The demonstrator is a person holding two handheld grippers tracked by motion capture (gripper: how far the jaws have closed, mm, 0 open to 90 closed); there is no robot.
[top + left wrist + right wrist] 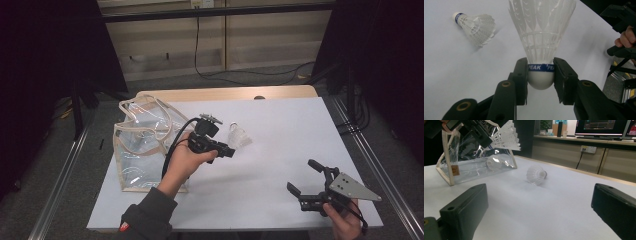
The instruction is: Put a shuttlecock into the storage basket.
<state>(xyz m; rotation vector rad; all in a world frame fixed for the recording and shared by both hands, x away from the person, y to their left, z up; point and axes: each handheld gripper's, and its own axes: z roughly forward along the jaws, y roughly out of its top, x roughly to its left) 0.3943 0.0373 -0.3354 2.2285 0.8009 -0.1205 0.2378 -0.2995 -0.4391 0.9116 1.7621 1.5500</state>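
My left gripper (540,67) is shut on a white shuttlecock (541,30), its pads pressing on the blue band above the cork, feathers pointing away. In the high view this gripper (229,150) hovers over the middle of the white table, just right of a clear bag (142,145). The right gripper view has the held shuttlecock (506,137) in the air beside that bag (461,170). A second shuttlecock (235,131) (475,27) (536,174) lies on its side on the table. A third shuttlecock (496,161) lies inside the bag. My right gripper (302,176) (540,195) rests open near the front right.
The white table sheet (280,125) ends at a wooden strip at the back. Metal rails run along both sides of the table. Black curtains stand left and right, and cables hang behind. A person's hand on the right gripper (624,37) sits at the edge of the left gripper view.
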